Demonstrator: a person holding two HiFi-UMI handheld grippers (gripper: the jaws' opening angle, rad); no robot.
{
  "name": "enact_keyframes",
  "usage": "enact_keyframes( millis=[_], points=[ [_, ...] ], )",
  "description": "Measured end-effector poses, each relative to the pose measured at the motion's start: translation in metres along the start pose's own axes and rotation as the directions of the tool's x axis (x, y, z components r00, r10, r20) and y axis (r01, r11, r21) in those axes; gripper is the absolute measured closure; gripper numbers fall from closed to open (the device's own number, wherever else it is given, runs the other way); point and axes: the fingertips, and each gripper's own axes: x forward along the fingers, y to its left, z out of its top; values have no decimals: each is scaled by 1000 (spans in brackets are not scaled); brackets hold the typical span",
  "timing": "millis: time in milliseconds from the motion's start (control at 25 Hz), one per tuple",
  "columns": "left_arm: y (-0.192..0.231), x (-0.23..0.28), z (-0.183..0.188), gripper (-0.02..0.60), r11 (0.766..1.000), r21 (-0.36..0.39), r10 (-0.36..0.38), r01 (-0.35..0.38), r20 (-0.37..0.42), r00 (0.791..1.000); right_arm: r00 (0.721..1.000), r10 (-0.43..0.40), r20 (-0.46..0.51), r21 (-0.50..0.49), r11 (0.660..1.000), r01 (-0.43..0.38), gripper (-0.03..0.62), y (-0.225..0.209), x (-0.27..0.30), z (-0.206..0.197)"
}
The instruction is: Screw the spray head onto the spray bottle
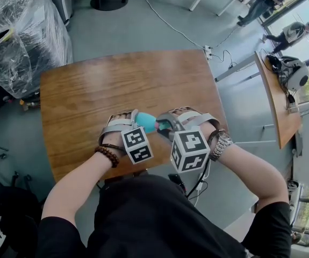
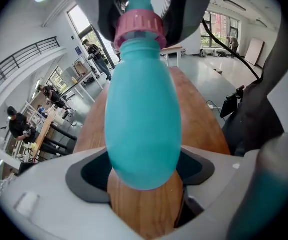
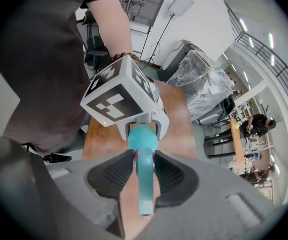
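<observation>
A teal spray bottle hangs above the wooden table, lying between my two grippers. In the left gripper view its round body fills the gap of my left gripper, whose pads press on its lower end. The pink collar of the spray head sits on the bottle's neck. My right gripper is shut on the teal spray head, with the bottle straight beyond it. In the head view the left gripper and right gripper face each other, nearly touching.
A plastic-wrapped bundle stands at the table's far left. A second wooden table at the right carries a dark headset. A white cable runs over the grey floor behind. People stand far off at the top right.
</observation>
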Motion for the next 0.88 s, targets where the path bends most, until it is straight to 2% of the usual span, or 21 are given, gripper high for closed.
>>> enact_keyframes(
  millis=[280,600,880],
  points=[
    [-2,-3,5,166,1000,-7,8,-7,55,998,999,31,13,34,999,-32,471,3,0,4],
    [-2,-14,12,167,1000,-18,10,-7,156,988,986,26,166,14,999,-29,473,3,-14,9],
    [0,-19,17,169,1000,4,24,-25,161,987,971,4,239,23,1000,-10,473,0,-26,10]
  ],
)
